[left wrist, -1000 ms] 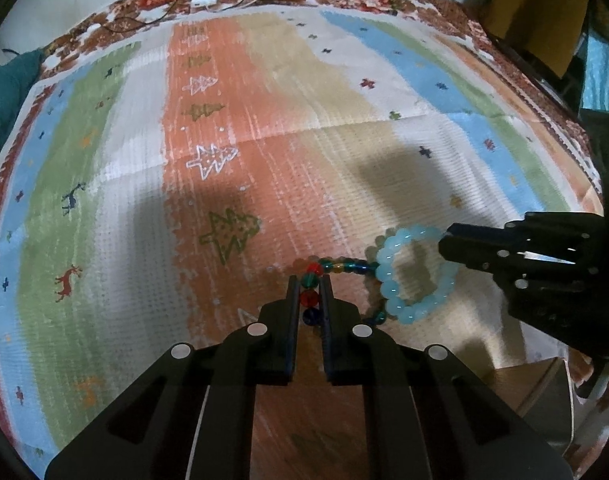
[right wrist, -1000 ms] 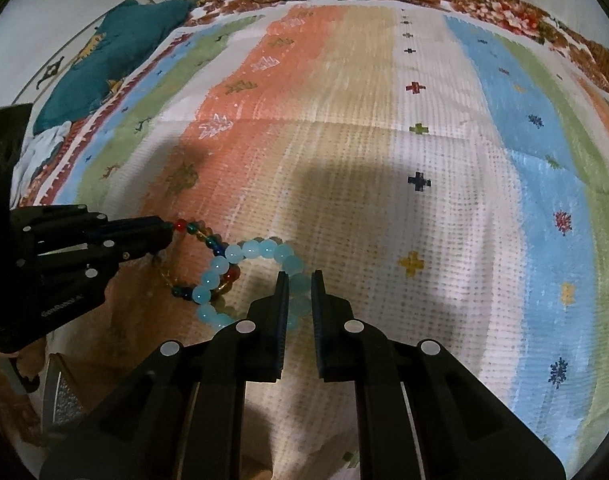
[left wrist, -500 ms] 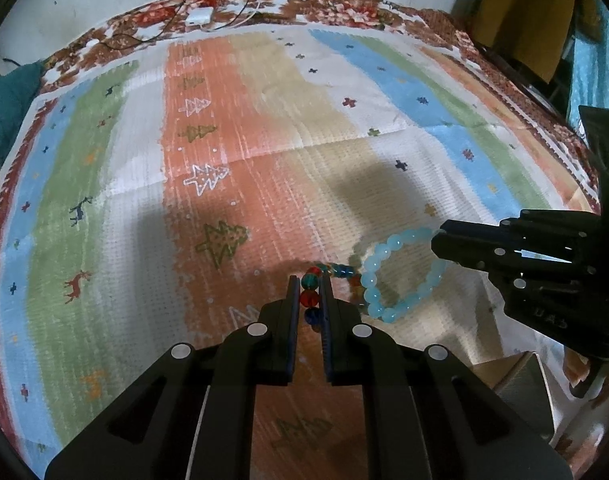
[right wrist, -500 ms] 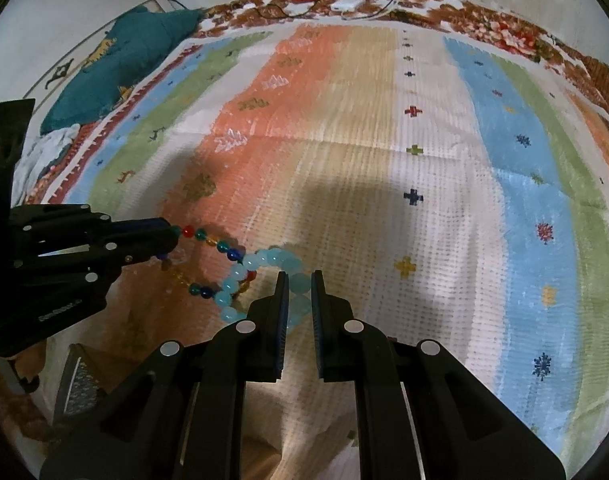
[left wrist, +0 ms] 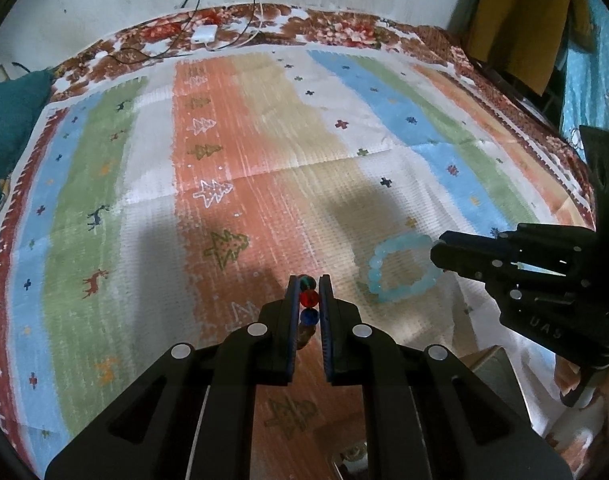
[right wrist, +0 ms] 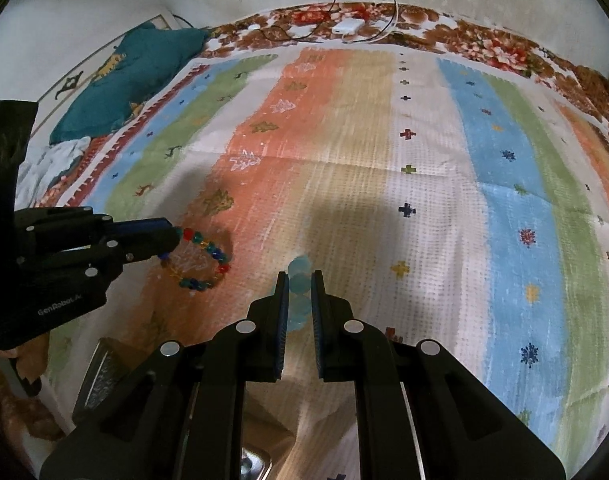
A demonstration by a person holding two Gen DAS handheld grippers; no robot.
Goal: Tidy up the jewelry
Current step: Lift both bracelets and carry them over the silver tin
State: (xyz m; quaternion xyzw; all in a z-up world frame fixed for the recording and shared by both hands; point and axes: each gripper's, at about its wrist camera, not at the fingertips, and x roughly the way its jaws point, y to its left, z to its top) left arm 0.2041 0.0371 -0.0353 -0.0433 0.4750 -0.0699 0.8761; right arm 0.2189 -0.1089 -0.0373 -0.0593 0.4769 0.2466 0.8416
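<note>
My left gripper [left wrist: 308,280] is shut on a multicoloured bead bracelet [left wrist: 308,300]; red and blue beads show between its fingers. In the right wrist view that bracelet [right wrist: 202,258] hangs as a loop from the left gripper [right wrist: 172,236] above the striped cloth [right wrist: 424,160]. My right gripper [right wrist: 298,276] is shut on a pale blue bead bracelet [right wrist: 300,280]. In the left wrist view this bracelet [left wrist: 400,268] hangs as a ring from the right gripper [left wrist: 438,254]. The two bracelets are apart.
A white charger with cables [left wrist: 204,34] lies at the far edge of the cloth. A teal cushion [right wrist: 132,80] lies at the far left. A box corner [left wrist: 488,364] and a metallic edge [right wrist: 104,372] show near the front, under the grippers.
The two bracelets, overlapping one second ago, have been pulled apart. Both grippers have lifted and drawn back, the left one to the left, the right one to the right.
</note>
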